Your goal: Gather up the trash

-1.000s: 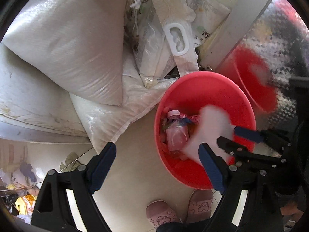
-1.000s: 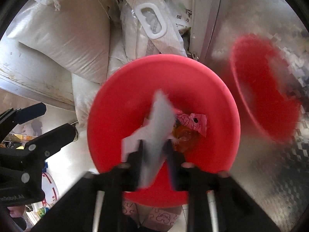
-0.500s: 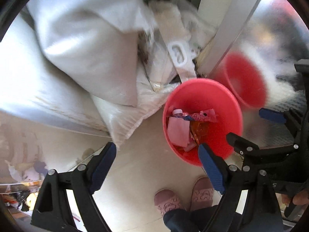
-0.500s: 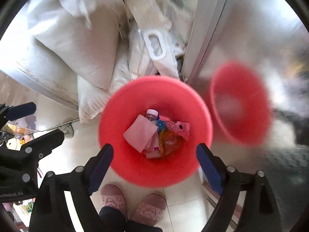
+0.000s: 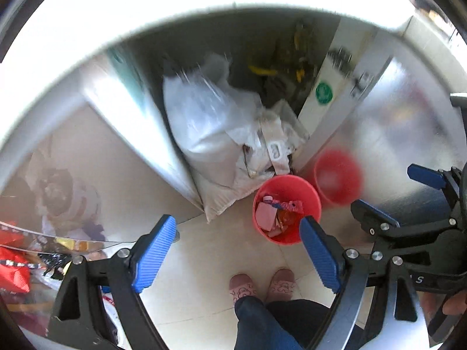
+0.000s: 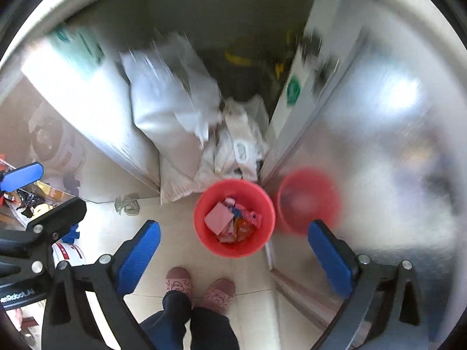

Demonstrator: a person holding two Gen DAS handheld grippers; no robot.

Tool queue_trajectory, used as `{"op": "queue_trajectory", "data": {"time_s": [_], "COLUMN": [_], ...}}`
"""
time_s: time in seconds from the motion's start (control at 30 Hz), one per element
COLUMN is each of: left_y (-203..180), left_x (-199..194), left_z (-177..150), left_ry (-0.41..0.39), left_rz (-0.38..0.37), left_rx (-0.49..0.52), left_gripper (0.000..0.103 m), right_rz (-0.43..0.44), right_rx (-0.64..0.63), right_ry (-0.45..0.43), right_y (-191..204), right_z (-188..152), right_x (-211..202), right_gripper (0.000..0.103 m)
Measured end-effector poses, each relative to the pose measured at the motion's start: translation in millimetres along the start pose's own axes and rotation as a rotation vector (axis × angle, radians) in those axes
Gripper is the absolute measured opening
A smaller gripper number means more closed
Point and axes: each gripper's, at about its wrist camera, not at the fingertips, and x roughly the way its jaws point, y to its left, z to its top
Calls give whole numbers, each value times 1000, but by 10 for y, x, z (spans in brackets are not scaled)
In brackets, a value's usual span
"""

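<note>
Below, the red bin of trash lies between the right gripper's empty, still-spreading fingers. Only the left wrist view shows it beside the left gripper's right finger, those fingers wide apart and empty.

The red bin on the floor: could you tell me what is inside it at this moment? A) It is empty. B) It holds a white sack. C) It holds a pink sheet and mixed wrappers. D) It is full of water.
C. The red bin holds a pink sheet lying on top of colourful wrappers; the white sacks stand behind it, outside the rim.
</note>
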Motion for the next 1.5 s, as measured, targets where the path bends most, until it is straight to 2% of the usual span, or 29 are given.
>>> {"op": "queue_trajectory", "data": {"time_s": [0.17,0.43,0.67,0.8,1.0,1.13,1.37,1.5], "left_y": [29,-35,-201,-283,-302,-316,-198,-162], "left_x": [-650,-1521,-2137,-2460,-2976,-3263,-3613,-3771], "left_z": [194,534,832,916,819,642,308,150], "left_ry": [-53,-174,-289,-360,-439,-489,-527,-566], "left_rz": [6,-27,-84,-102,-160,-174,-221,-218], "left_rx": [-22,25,113,179,243,296,332,346], "left_gripper": [86,86,86,86,87,89,92,96], "right_rz": [-11,-56,-133,-213,-276,-311,-371,-406], "right_rx": [-38,-23,79,148,250,316,374,401], "right_ry": [-62,-206,-297,-344,-406,-437,-475,-487], "right_y": [-1,-146,-352,-397,-384,-286,-56,27], "right_z": [232,515,492,408,184,-24,-309,-440], "right_x": [-652,-1549,-2186,-2587,-3138,-3396,-3700,-3821], "right_gripper": [102,102,102,102,102,102,102,102]}}
